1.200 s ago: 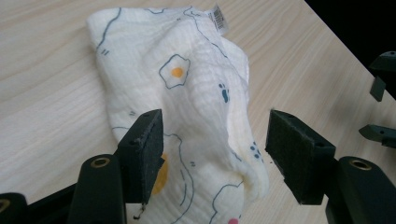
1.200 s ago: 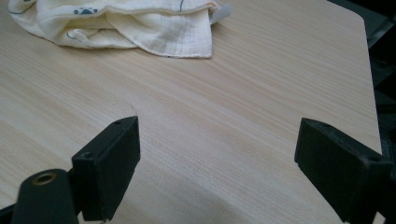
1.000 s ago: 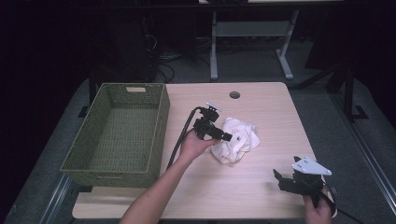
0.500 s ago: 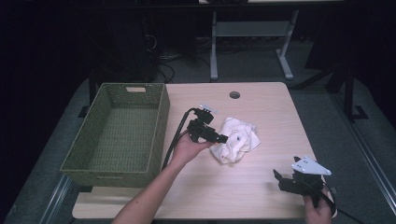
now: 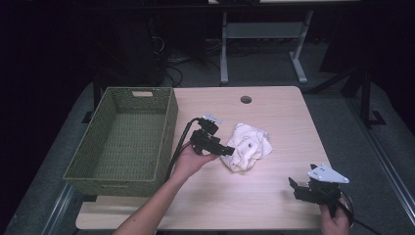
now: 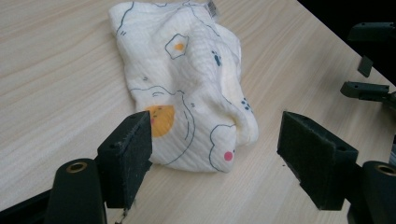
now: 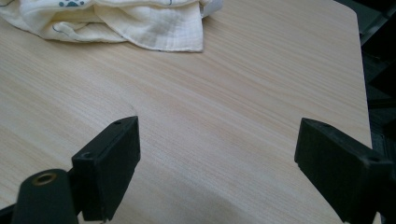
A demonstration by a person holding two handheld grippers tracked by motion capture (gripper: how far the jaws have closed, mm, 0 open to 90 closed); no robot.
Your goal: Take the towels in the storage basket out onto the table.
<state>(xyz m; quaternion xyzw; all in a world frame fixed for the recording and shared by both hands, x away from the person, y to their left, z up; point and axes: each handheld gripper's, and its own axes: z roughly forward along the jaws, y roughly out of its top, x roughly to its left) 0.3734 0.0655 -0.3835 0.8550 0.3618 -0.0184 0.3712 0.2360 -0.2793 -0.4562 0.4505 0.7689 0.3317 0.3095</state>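
From the high view I see, at the left, a green woven basket [image 5: 122,139] standing on the light wooden table [image 5: 274,196], its long side along the table's left edge. Just right of it my left gripper [image 5: 226,150] hovers over the tabletop, pointing at a crumpled cream cloth [image 5: 247,145] that lies near the table's middle. Its jaws have just been opening; they stand wide, with nothing pressed between them. Far right, near the front edge, my right gripper [image 5: 292,185] sits well apart from the cloth, also pointing left.

The left gripper view adds what the high view cannot: the cloth [image 6: 187,84] is printed with cartoon outlines, a fried egg, blue paw prints, an orange disc and a small pink spot. Its near fold lies just ahead of the spread pads [image 6: 126,158], touching neither. A small white tag shows at the cloth's far end; its writing is too small to read.

The right gripper view shows bare wood grain between widely parted jaws, and the cloth's folded hem [image 7: 140,28] at the top edge. I read no brand or lettering anywhere.
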